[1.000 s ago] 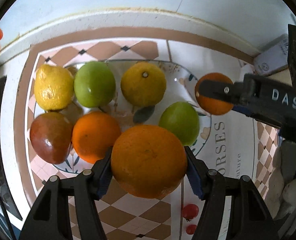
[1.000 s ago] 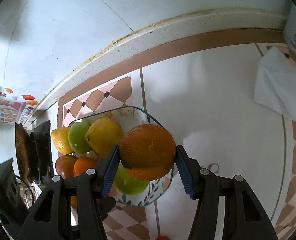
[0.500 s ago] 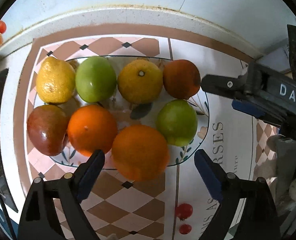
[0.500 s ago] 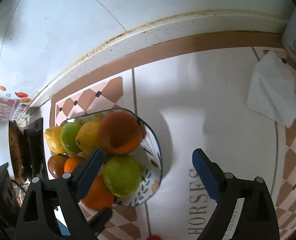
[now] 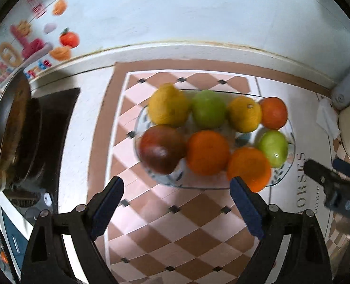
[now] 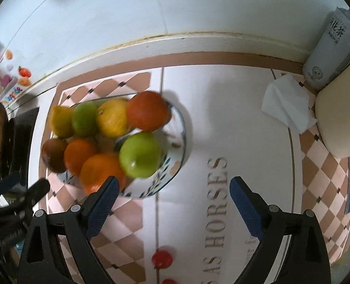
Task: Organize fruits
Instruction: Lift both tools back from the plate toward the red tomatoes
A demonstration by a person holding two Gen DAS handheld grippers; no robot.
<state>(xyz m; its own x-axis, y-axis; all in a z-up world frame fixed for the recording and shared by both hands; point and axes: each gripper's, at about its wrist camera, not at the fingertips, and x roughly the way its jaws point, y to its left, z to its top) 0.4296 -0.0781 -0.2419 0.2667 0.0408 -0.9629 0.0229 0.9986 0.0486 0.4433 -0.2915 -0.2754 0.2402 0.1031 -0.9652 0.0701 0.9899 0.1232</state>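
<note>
Checkered pink-and-brown oilcloth [image 5: 175, 232] with white panels covers the counter under both your grippers. Nearest you, your left gripper [image 5: 175, 201] has its blue-padded fingers [image 5: 107, 203] spread wide with nothing between them, hovering over the checks just short of the bowl. Your right gripper [image 6: 172, 198] is likewise released and empty, its left pad overlapping the bowl's near rim in view, its gap over the printed lettering.

Beyond the fingertips sits the shallow glass bowl with a blue leaf pattern [image 6: 172, 175], holding 8 fruits in 2 rows. Near row: a dark red-brown apple [image 5: 160, 149], a round orange [image 5: 208, 152], a second orange at the near rim [image 5: 248, 168] and a green apple [image 5: 273, 148]. Far row: a yellow lemon [image 5: 168, 105], another green apple [image 5: 208, 108], a yellow citrus with a stem scar [image 5: 244, 113] and a deep orange tangerine [image 5: 273, 112].

Farther right lie a crumpled white tissue [image 6: 286, 101] and a grey printed carton [image 6: 331, 47] against the wall; a dark frying pan [image 5: 11, 127] sits at far left.
</note>
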